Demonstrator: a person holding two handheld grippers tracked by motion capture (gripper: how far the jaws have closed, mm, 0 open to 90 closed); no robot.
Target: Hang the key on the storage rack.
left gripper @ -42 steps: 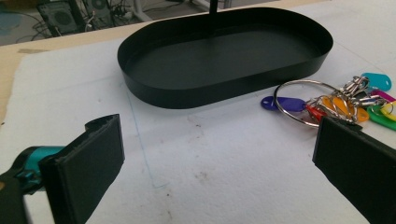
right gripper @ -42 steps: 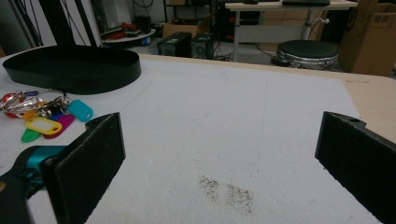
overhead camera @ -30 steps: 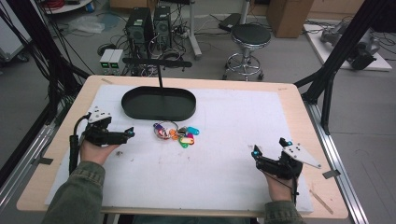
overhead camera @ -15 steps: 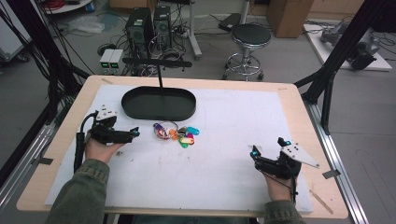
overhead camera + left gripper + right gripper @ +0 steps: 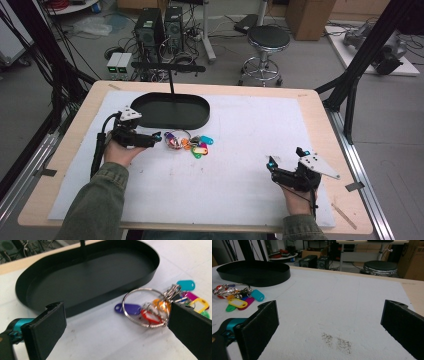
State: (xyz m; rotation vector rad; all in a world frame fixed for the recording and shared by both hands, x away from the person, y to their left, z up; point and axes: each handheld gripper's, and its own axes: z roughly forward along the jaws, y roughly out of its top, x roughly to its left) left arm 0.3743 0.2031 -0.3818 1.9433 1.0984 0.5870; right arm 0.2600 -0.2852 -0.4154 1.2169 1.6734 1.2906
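With both grippers' jaws apart, we judge the key ring [image 5: 142, 307] light, slippery and floppy; our left gripper [image 5: 156, 139] should pinch its steel loop.

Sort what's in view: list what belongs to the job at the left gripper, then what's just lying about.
In the job:
- left gripper, open, closing in on the keys
- bunch of key tags on a metal ring
- black oval tray beside it, perhaps where the keys go

Lying about:
- right gripper, open, idle over the white mat
- stool and computer boxes on the floor
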